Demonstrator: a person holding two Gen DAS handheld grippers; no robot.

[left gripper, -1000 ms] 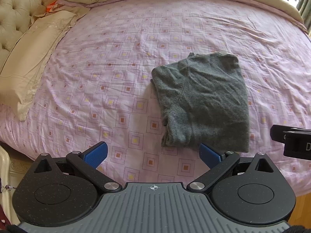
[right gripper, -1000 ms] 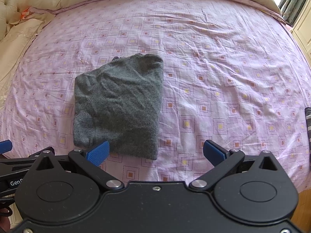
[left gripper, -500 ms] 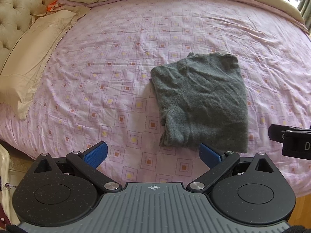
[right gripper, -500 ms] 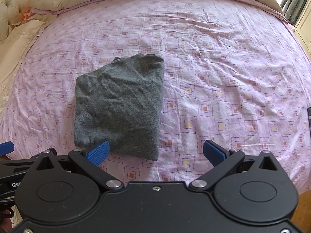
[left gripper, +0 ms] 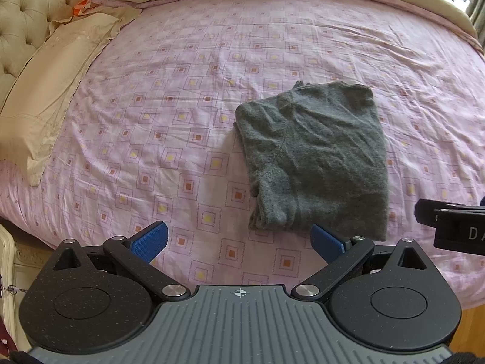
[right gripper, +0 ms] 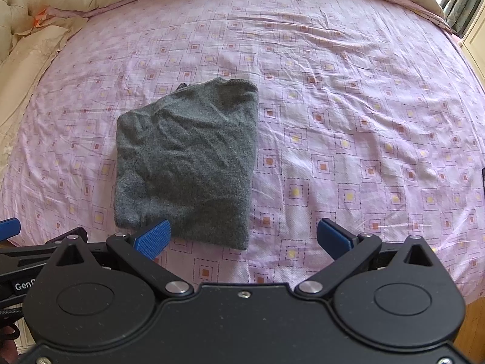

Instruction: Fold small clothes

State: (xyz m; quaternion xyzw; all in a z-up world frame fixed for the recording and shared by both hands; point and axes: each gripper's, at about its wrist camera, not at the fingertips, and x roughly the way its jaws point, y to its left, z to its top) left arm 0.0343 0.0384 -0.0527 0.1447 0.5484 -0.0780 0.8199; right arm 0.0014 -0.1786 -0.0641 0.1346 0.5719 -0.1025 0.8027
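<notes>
A folded grey sweater (left gripper: 315, 157) is seen lying on the pink patterned bedsheet (left gripper: 182, 91) just ahead of the left gripper (left gripper: 239, 241) and right gripper (right gripper: 242, 238), both spread wide and empty, "Gen" readable.

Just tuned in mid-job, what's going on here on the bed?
A person holds a pair of tongs in each hand over a bed with a pink patterned sheet. A grey knit garment lies on the sheet, already folded into a compact rectangle. The left tongs and right tongs are both open and empty, hovering just short of the garment's near edge, touching nothing. A cream pillow sits off to the left by the tufted headboard.
</notes>
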